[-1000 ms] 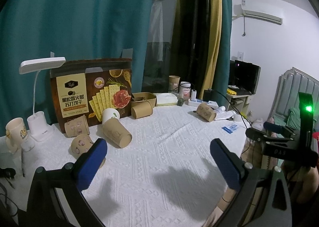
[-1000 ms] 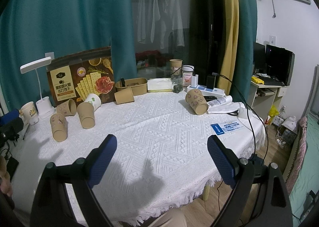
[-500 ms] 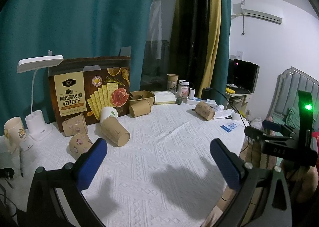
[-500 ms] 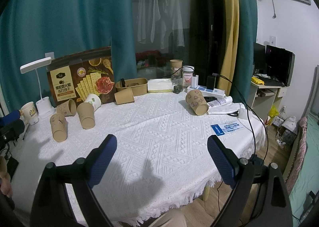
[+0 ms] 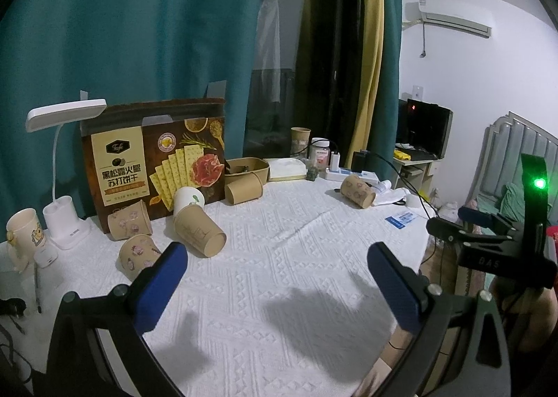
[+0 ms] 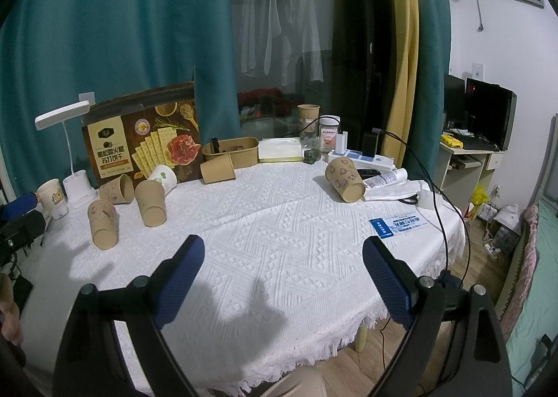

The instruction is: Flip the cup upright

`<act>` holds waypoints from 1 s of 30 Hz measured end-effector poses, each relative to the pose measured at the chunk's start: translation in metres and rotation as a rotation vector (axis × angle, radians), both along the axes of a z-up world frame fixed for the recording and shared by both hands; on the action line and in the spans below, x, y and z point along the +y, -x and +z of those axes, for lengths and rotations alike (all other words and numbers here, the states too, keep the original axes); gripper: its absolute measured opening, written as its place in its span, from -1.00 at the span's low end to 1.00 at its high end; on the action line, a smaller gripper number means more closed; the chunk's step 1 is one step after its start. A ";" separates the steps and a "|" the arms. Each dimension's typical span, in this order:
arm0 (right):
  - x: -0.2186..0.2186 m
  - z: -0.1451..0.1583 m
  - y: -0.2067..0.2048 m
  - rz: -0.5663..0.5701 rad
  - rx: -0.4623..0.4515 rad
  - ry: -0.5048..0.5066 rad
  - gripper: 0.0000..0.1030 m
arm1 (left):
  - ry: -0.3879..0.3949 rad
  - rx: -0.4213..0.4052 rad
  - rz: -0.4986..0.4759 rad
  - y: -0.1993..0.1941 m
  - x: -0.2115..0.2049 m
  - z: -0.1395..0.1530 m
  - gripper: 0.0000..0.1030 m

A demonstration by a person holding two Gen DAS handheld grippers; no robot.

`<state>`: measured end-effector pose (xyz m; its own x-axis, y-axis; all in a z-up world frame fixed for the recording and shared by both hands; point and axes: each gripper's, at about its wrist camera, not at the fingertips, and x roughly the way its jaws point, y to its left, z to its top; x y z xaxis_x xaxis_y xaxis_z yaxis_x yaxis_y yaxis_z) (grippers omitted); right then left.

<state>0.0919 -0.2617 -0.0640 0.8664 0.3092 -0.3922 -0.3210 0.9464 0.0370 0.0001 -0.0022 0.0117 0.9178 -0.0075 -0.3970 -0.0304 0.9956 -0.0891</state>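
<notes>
Several brown paper cups lie on their sides on the white tablecloth (image 6: 279, 222). A plain one (image 5: 198, 234) and a patterned one (image 5: 137, 255) lie near my left gripper (image 5: 279, 289), which is open and empty above the cloth. More cups lie at the left in the right wrist view: a plain one (image 6: 150, 203) and a patterned one (image 6: 103, 224). A patterned cup (image 6: 345, 179) lies at the far right, also in the left wrist view (image 5: 357, 190). My right gripper (image 6: 282, 283) is open and empty near the front edge. It also shows from the side in the left wrist view (image 5: 488, 243).
A cracker box (image 6: 139, 142), a white desk lamp (image 6: 73, 152), a mug (image 6: 52, 194) and a white cup (image 6: 162, 179) stand at the back left. A brown tray (image 6: 232, 151), a jar (image 6: 329, 133), a power strip (image 6: 362, 158) and cables (image 6: 429, 184) crowd the back right.
My left gripper has drifted slightly, so the cups and box sit a little lower and closer in its view. The right gripper has barely moved. No cup has moved.
</notes>
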 end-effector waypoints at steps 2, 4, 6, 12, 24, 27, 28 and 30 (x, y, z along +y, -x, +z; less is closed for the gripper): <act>-0.001 0.000 0.000 0.000 0.002 -0.002 0.76 | 0.001 0.001 -0.001 0.000 -0.001 0.000 0.99; -0.001 0.000 0.000 0.001 0.002 -0.002 0.76 | 0.004 0.002 -0.003 -0.002 0.000 0.000 1.00; -0.001 0.000 0.000 0.000 0.002 -0.001 0.76 | 0.001 0.002 -0.002 -0.002 -0.001 0.000 0.99; 0.002 0.001 -0.007 0.006 0.010 0.000 0.76 | -0.001 0.014 -0.006 -0.008 0.000 -0.003 0.99; 0.003 -0.035 -0.119 0.039 0.189 0.019 0.76 | -0.098 0.221 -0.031 -0.103 0.010 -0.025 1.00; 0.002 -0.048 -0.148 0.044 0.220 0.008 0.76 | -0.165 0.324 -0.033 -0.147 0.015 -0.035 0.99; 0.002 -0.051 -0.155 0.049 0.225 0.004 0.76 | -0.203 0.360 -0.043 -0.163 0.013 -0.038 0.99; 0.003 -0.057 -0.170 0.061 0.234 0.002 0.76 | -0.272 0.402 -0.074 -0.191 0.008 -0.043 0.99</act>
